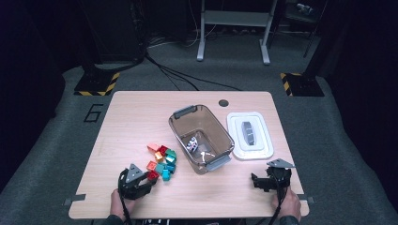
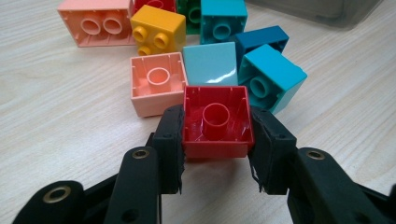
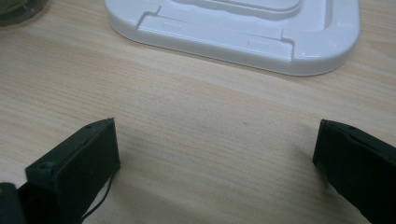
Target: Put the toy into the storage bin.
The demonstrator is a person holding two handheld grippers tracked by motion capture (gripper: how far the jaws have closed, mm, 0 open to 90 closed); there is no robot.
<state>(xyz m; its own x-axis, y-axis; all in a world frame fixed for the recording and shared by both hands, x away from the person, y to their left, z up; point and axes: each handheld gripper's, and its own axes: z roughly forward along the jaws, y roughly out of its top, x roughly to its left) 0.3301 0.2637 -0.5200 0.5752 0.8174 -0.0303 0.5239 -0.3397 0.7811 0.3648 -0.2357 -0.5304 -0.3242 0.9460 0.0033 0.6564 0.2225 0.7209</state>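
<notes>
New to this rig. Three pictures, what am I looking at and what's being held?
No robot here: a person at a table holds a hand-operated two-jaw tool in each hand. The high view looks down from above the person's side. The other two pictures come from cameras riding on each tool, looking along its black jaws. On the table lie a pile of coloured bricks, an open clear bin with a few small items inside, and its white lid beside it. The left tool is closed on a red brick, hollow side toward the camera. The right tool rests open near the lid, with nothing between its jaws.
</notes>
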